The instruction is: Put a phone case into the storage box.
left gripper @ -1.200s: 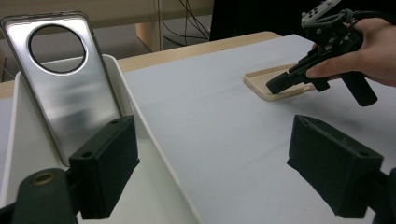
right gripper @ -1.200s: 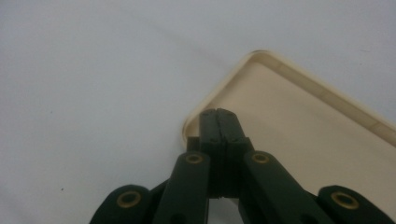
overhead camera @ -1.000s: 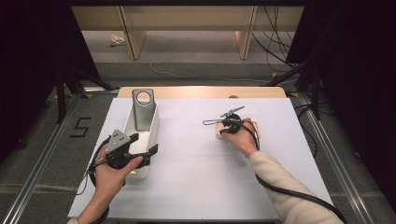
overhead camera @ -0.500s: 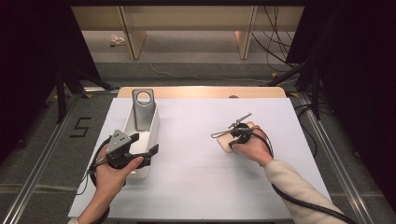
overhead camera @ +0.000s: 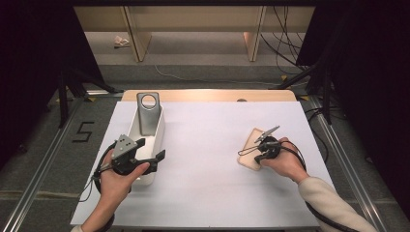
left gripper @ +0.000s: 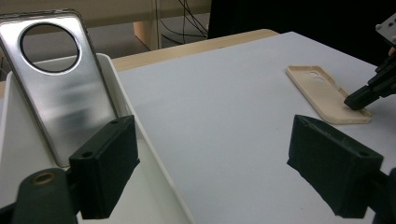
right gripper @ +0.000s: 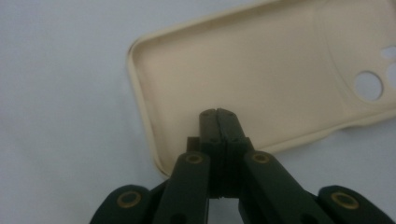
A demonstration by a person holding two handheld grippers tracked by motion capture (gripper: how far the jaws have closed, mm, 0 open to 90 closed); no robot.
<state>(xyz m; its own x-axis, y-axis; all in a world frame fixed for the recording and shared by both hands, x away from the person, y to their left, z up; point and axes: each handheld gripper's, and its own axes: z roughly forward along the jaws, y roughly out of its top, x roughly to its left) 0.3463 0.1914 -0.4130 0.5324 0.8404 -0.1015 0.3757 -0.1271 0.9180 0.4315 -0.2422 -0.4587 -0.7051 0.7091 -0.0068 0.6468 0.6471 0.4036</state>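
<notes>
On the white table cover [overhead camera: 208, 159] lie two phone cases and one tray. The beige phone case [overhead camera: 251, 153] lies flat on the right half of the cover, open side up, its camera cut-outs toward the far end. In the right gripper view its raised rim and pale inner face [right gripper: 261, 79] are plain, with one round cut-out at the right.

The right gripper [overhead camera: 262, 146] is at the near right edge of this case. Its jaws are pressed together, tip against tip, with nothing between them. In the right gripper view the closed tips [right gripper: 218, 122] sit over the inner floor of the case, just inside the near rim; contact with the floor cannot be confirmed. From the left gripper view the same black tip [left gripper: 363, 95] appears to rest on the near corner of the case [left gripper: 322, 93].

The white tray [overhead camera: 154, 137] stands on the left half of the cover, well apart from the beige case. A silver phone case [overhead camera: 146, 113] with a large round camera opening leans upright against the tray's far end, tilted back.

The left gripper [overhead camera: 145, 154] is over the near end of the tray. Its jaws are spread wide and hold nothing. In the left gripper view one pad [left gripper: 105, 172] hangs inside the tray [left gripper: 154, 168], the other over the bare cover to the right.
</notes>
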